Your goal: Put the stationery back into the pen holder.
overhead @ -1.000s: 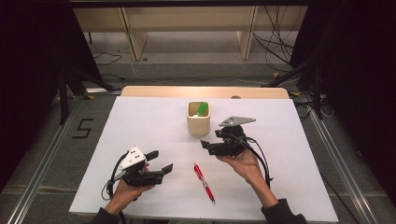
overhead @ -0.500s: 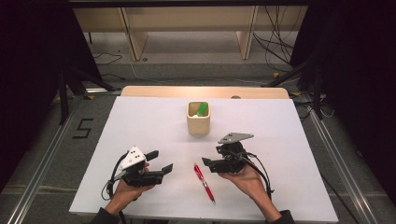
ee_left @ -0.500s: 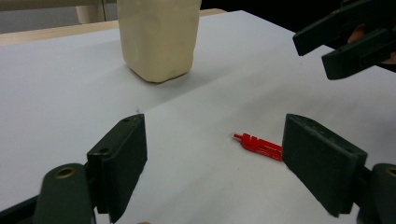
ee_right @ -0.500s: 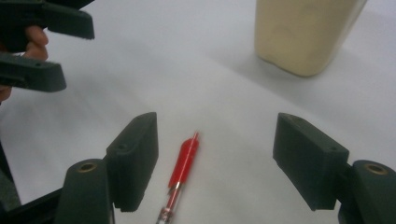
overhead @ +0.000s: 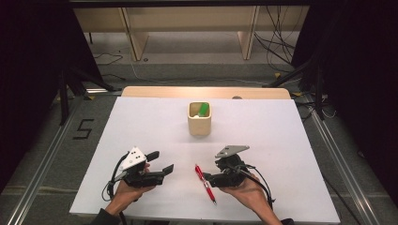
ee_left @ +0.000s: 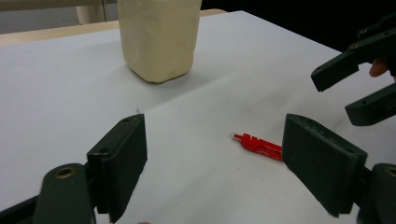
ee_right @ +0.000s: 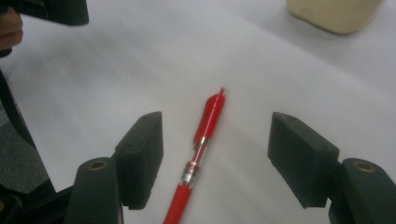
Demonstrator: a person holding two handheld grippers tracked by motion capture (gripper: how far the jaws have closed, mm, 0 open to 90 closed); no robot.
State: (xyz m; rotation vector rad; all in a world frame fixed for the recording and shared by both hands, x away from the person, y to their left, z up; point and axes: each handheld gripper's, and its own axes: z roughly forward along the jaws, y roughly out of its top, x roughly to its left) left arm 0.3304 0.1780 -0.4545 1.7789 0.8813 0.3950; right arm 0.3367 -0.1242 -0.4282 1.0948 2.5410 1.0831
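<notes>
two grippers are seen: the right gripper [ee_right: 215, 154] is placed around the red pen [ee_right: 201, 144], jaws just closing, not touching it; the left gripper [ee_left: 215, 158] is kept open, empty, near the cup [overhead: 199, 119].

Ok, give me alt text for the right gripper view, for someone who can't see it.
A red pen lies on the white table between the open jaws of the right hand-held gripper, whose jaws have just been closing but do not touch it. A cream cup stands at the top right, and part of the left hand-held gripper shows at the top left.
</notes>
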